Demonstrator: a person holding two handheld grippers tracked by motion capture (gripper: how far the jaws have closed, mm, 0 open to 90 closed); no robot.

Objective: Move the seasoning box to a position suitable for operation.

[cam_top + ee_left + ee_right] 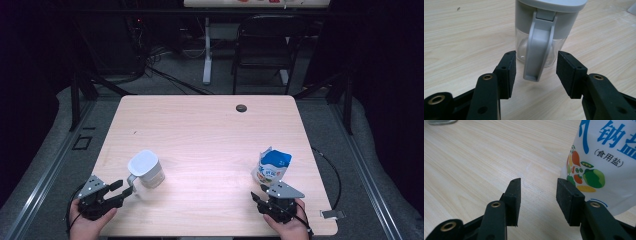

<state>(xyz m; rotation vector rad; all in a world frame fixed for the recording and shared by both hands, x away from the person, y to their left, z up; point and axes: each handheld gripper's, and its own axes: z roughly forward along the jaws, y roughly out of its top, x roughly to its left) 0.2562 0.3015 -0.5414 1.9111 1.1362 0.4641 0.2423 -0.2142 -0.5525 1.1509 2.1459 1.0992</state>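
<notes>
At the counter's [210, 130] near edge, the left gripper [125, 189] has its fingers spread either side of the jug's [146, 169] handle, not touching. The right gripper [260, 198], fingers spread, waits just beside the upright salt bag [272, 167]. Beyond stands a chair [262, 47].

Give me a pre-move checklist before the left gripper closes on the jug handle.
1. Left gripper open: ok.
2. Grey handle of the clear plastic jug with the white lid lies between the jaws, pads not touching: ok.
3. Jug upright on the light wooden table: ok.
4. Lid seated: cannot tell.
5. Right gripper open, nothing between its jaws: ok.
6. White and blue salt bag stands upright, apart from the jug: ok.
</notes>
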